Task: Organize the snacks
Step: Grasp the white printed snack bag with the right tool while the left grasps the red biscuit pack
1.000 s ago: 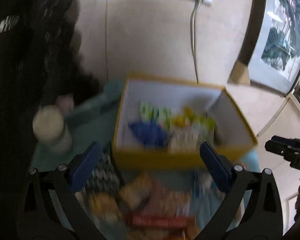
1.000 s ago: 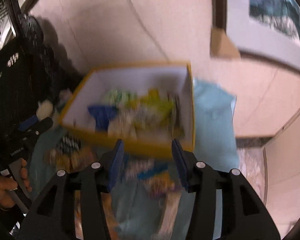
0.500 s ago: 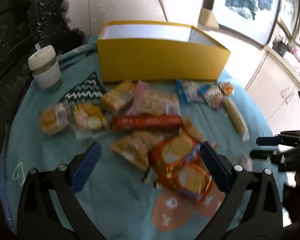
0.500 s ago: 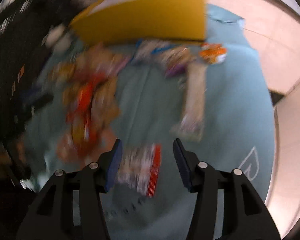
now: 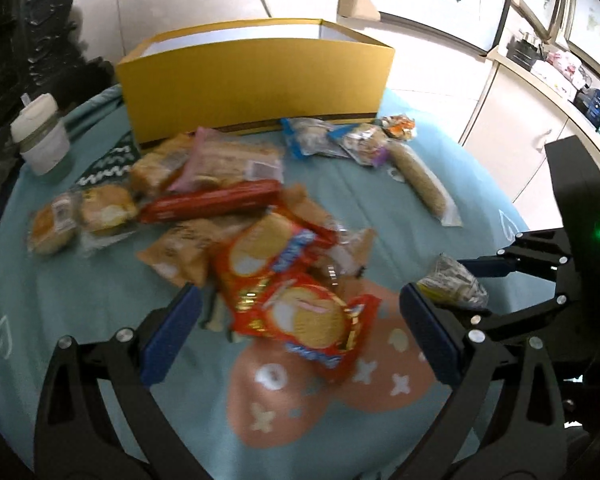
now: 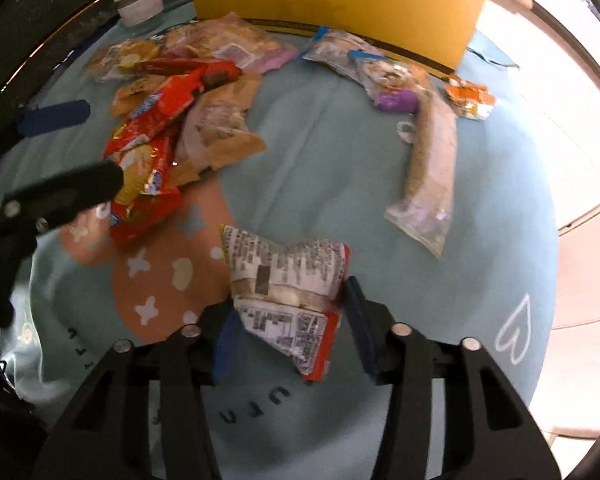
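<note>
Teal cloth (image 5: 80, 300), printed with an orange cartoon shape, covers the round worktop and carries everything. At its far edge stands the yellow cardboard box (image 5: 256, 80), open at the top, its near wall facing both cameras; what lies inside cannot be seen from here. Against that wall and toward the middle sprawls a heap of loose snacks: a pink-wrapped pack of cakes (image 5: 228, 160), a long red biscuit tube (image 5: 212, 202), and two red-and-orange cookie packets (image 5: 300, 300) nearest the left gripper (image 5: 300, 334), whose jaws stand wide with nothing between them. Toward the right edge lies a long clear sleeve of crackers (image 6: 432, 160). A lidded white cup (image 5: 40, 140) sits at the far left edge.

The right gripper (image 6: 288, 320) has its jaws closed narrowly around a small white-and-red printed snack packet (image 6: 288, 276), near the front edge of the worktop; whether it is off the cloth I cannot tell.

Judging by this, a pick is in hand. Next calls for carrying the packet over the box's near wall and releasing inside.
</note>
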{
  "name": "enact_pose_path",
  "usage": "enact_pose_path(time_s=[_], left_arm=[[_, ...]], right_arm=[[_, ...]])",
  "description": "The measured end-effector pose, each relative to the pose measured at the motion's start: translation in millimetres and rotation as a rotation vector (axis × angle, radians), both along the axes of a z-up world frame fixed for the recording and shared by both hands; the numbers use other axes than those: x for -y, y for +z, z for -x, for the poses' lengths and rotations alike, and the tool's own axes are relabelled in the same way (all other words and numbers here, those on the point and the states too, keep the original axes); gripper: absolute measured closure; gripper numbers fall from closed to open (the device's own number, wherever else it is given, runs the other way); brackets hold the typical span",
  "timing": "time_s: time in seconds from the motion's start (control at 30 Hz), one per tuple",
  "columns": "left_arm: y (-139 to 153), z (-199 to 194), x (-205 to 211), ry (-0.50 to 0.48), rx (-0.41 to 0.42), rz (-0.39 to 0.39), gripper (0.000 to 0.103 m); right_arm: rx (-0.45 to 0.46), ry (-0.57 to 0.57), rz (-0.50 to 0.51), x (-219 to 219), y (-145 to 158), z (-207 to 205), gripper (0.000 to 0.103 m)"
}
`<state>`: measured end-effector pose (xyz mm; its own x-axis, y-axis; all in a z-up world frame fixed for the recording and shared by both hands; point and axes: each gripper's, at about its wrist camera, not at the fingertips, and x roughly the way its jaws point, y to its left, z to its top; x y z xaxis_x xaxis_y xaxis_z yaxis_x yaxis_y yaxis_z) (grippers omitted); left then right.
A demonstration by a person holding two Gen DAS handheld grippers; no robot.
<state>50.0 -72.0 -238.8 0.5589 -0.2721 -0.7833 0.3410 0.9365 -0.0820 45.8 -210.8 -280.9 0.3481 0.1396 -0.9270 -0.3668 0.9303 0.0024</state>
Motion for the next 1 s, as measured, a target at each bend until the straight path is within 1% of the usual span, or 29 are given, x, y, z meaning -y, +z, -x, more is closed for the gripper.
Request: enact_pose_path(time_s=[0.07, 0.13, 0.2, 0.23, 0.3, 0.33, 0.4, 0.43, 0.47, 0.5, 0.53, 0.57, 0.63, 0.67, 0.7, 0.73, 0.8, 0.83, 0.87, 0.9, 0.93, 0.97, 1.0], left_arm=[[-4.8, -2.3, 5.4, 0.008, -0.006, 0.004, 0.002], [-12.6, -6.1, 7.0, 0.048, -0.02, 0.011, 0.002], [-21.9, -10.4, 4.6, 0.114, -0.043, 0.006, 0.002], [-29.4, -12.6, 1.0, 0.166, -0.07, -0.004, 0.002], [-42.6, -14.3, -9.9, 0.247, -0.129, 0.016, 0.002], [-44.2, -11.7, -12.0, 0.267, -0.12, 0.023, 0.002], [-43.3, -9.4, -10.7, 0.269, -0.11, 0.009, 0.003], [-42.6, -8.7, -13.1, 0.271, -0.115, 0.031, 0.005], [-41.3, -8.0, -14.4, 0.266, -0.114, 0.039, 0.015], [-38.8, -6.4, -14.0, 0.237, -0.104, 0.034, 0.036], [-37.4, -4.7, -11.2, 0.206, -0.093, 0.002, 0.042], [-36.8, -3.1, -11.1, 0.199, -0.089, -0.01, 0.042], [-36.3, -3.4, -15.2, 0.208, -0.094, 0.005, 0.039], [-36.2, -4.7, -16.8, 0.222, -0.097, 0.009, 0.027], [-36.7, -5.9, -19.0, 0.234, -0.103, 0.015, 0.007], [-37.4, -7.7, -21.0, 0.249, -0.107, 0.024, 0.003], [-42.0, -9.1, -24.6, 0.28, -0.12, 0.011, 0.002], [-42.7, -7.8, -22.6, 0.271, -0.109, -0.01, 0.002], [-44.9, -6.6, -17.1, 0.246, -0.101, -0.058, 0.002], [-46.6, -6.0, -14.5, 0.231, -0.095, -0.087, 0.002], [-47.9, -4.4, -12.0, 0.214, -0.085, -0.114, 0.002], [-47.8, -3.3, -13.1, 0.209, -0.083, -0.109, 0.002], [-47.6, -3.5, -14.0, 0.203, -0.083, -0.11, 0.002]], right_arm=[[-0.009, -0.009, -0.001, 8.9, 0.0, 4.5, 0.059], [-0.016, -0.013, 0.003, 15.2, -0.2, 8.5, 0.059], [-0.022, -0.007, 0.008, 18.9, -0.5, 12.4, 0.059], [-0.026, 0.0, 0.01, 20.0, 1.3, 17.0, 0.059], [-0.029, 0.017, 0.015, 21.4, 0.9, 20.8, 0.059], [-0.029, 0.022, 0.015, 22.0, 1.0, 22.2, 0.059], [-0.031, 0.026, 0.008, 23.8, 0.7, 22.3, 0.059], [-0.029, 0.028, 0.006, 24.2, 0.5, 22.0, 0.059], [-0.026, 0.029, 0.004, 24.5, 0.3, 22.2, 0.058], [-0.024, 0.029, 0.003, 27.0, 0.9, 25.5, 0.057], [-0.024, 0.031, -0.001, 27.1, 0.6, 25.7, 0.056], [-0.022, 0.033, -0.002, 26.4, -0.5, 23.3, 0.055], [-0.015, 0.029, -0.004, 29.8, -0.9, 28.8, 0.054], [-0.014, 0.026, -0.006, 29.2, -1.1, 27.8, 0.053], [-0.013, 0.026, -0.005, 28.5, -1.2, 26.9, 0.052], [-0.013, 0.026, -0.005, 28.5, -1.2, 28.2, 0.052], [-0.014, 0.024, -0.011, 28.6, -1.8, 28.2, 0.05], [-0.013, 0.025, -0.014, 27.5, -1.8, 28.7, 0.049], [-0.012, 0.027, -0.018, 26.4, -1.7, 30.1, 0.045], [-0.015, 0.03, -0.028, 25.0, -1.7, 31.2, 0.037], [-0.021, 0.036, -0.039, 24.5, -2.3, 29.5, 0.035], [-0.021, 0.041, -0.044, 23.8, -2.8, 30.3, 0.029], [-0.033, 0.055, -0.056, 22.0, -3.7, 29.6, 0.021]])
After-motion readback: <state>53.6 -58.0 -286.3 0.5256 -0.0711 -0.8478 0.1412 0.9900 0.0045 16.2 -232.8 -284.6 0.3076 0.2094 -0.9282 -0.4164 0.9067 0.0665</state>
